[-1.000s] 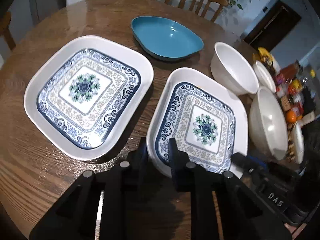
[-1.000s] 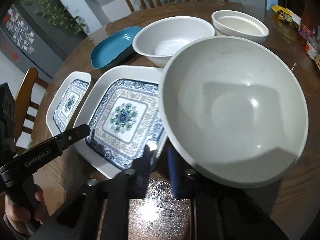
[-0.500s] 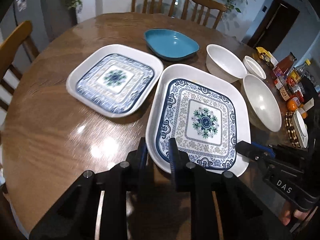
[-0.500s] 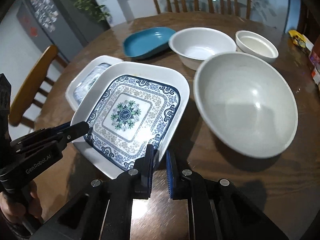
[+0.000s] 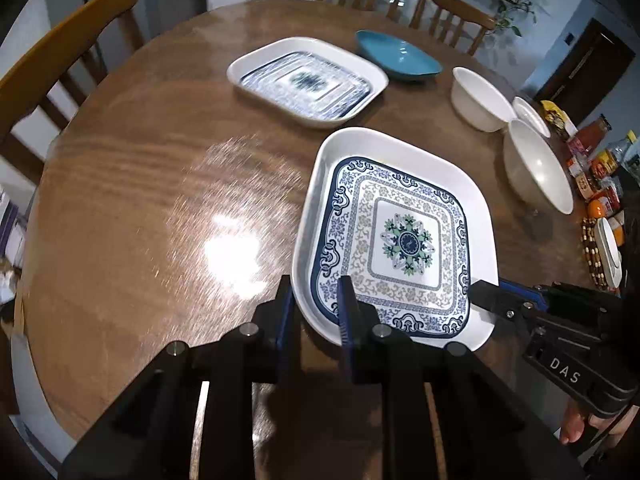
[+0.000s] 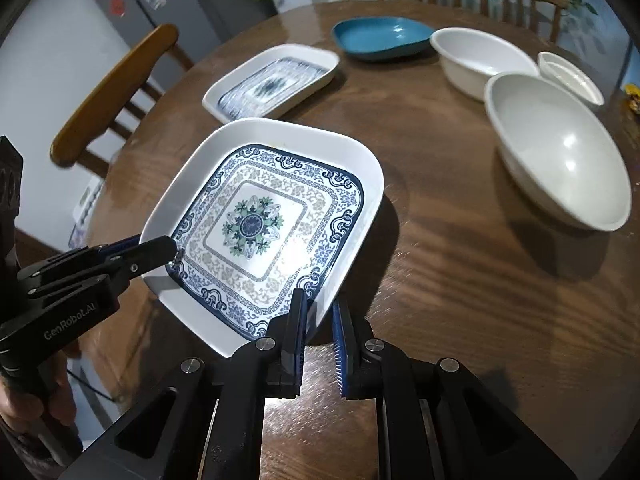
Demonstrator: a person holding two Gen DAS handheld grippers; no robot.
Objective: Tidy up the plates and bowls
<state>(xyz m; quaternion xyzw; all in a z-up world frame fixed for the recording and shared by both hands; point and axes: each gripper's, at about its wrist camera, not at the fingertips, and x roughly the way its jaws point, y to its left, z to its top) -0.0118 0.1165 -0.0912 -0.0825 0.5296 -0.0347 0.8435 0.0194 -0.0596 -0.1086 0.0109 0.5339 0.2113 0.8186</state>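
Observation:
A square white plate with a blue floral pattern (image 5: 400, 240) (image 6: 260, 224) hangs tilted above the wooden table (image 5: 160, 200). My left gripper (image 5: 316, 316) is shut on its near left rim. The right gripper (image 6: 320, 324) is shut on its near right rim. Each gripper also shows in the other view, the right gripper (image 5: 496, 300) and the left gripper (image 6: 160, 248). A second patterned plate (image 5: 308, 80) (image 6: 272, 80) lies flat farther back. Beyond it sits a blue dish (image 5: 400, 60) (image 6: 380, 36).
Three white bowls stand at the right: a medium bowl (image 6: 480, 60), a small bowl (image 6: 568, 76) and a large bowl (image 6: 560, 152). Bottles and packets (image 5: 596, 160) crowd the right edge. Wooden chairs (image 5: 60, 60) ring the table.
Both grippers have carried the held plate toward the near side, away from the second plate and the large bowl. The other dishes have stayed put.

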